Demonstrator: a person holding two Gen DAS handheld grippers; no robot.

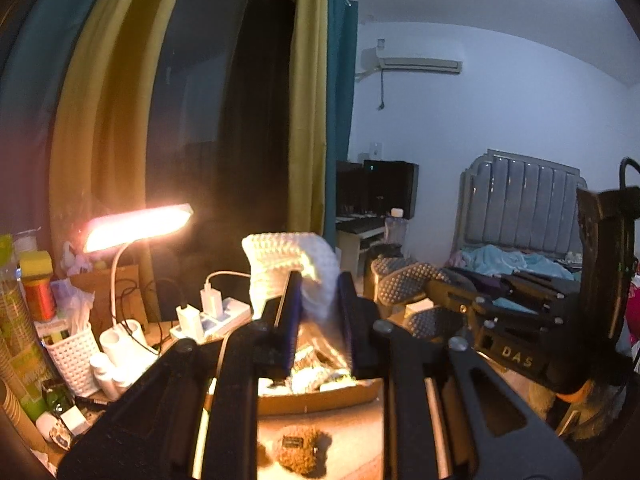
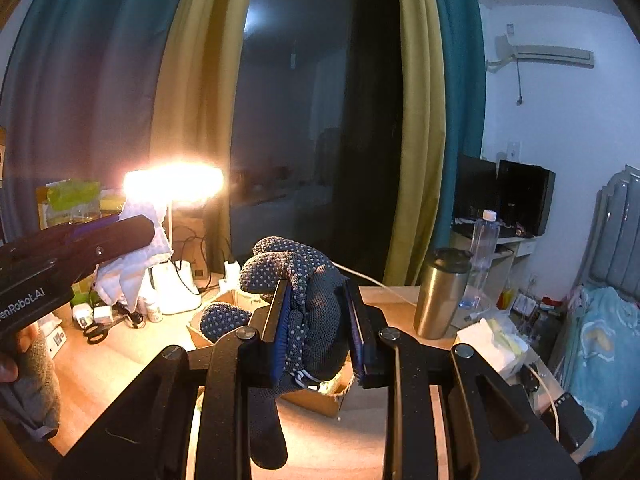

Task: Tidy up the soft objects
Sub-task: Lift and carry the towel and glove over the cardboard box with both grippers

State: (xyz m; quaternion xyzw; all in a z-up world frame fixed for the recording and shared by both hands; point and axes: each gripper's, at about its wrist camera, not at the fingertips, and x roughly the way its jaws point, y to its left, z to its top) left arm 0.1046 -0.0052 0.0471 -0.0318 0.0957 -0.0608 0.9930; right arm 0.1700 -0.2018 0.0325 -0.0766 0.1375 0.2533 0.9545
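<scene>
My left gripper [image 1: 318,304] is shut on a white dotted knit glove [image 1: 292,264], held up above a cardboard box [image 1: 320,396] on the desk. It shows at the left of the right wrist view, with the white glove [image 2: 136,256] hanging from it. My right gripper [image 2: 316,312] is shut on a dark grey glove with pale dots [image 2: 304,292], also above the cardboard box [image 2: 316,400]. The grey glove [image 1: 404,280] and the right gripper show in the left wrist view to the right. A small brown fuzzy object [image 1: 300,448] lies on the desk in front of the box.
A lit desk lamp [image 1: 136,228] stands at the back left beside a power strip [image 1: 212,320], a white basket [image 1: 72,356] and bottles. A steel tumbler [image 2: 440,292], a water bottle [image 2: 482,256] and a tissue pack [image 2: 492,344] stand at the right. A bed lies beyond.
</scene>
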